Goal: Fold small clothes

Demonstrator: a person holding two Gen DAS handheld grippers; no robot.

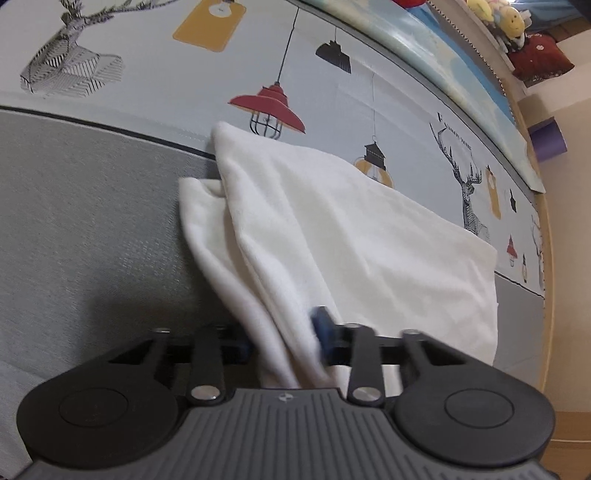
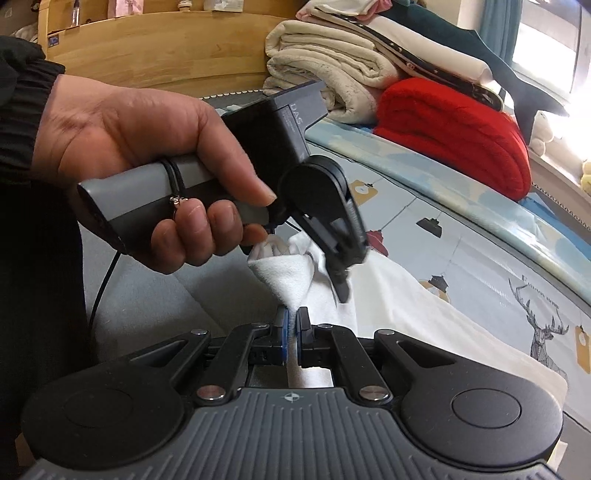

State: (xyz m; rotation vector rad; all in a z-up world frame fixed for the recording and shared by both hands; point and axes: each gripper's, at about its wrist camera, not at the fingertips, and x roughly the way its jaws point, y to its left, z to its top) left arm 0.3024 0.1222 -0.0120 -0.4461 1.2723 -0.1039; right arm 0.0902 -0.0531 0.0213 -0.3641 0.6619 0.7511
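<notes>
A small white garment [image 1: 332,229] lies spread on the bed, over the grey border and the lamp-and-deer print. My left gripper [image 1: 286,347] is shut on its near edge, and cloth runs up between the blue pads. In the right wrist view my right gripper [image 2: 291,332] is shut on a corner of the same white garment [image 2: 288,277], lifted a little off the bed. The left gripper [image 2: 341,271] shows there too, held in a hand just beyond, shut on the cloth close to my right one.
The printed bed sheet [image 1: 332,92] stretches away behind the garment. A stack of folded blankets [image 2: 332,74] and a red knitted one [image 2: 454,133] sit at the far side. A wooden bed frame [image 2: 159,51] stands behind. Plush toys [image 1: 495,18] are at the bed's end.
</notes>
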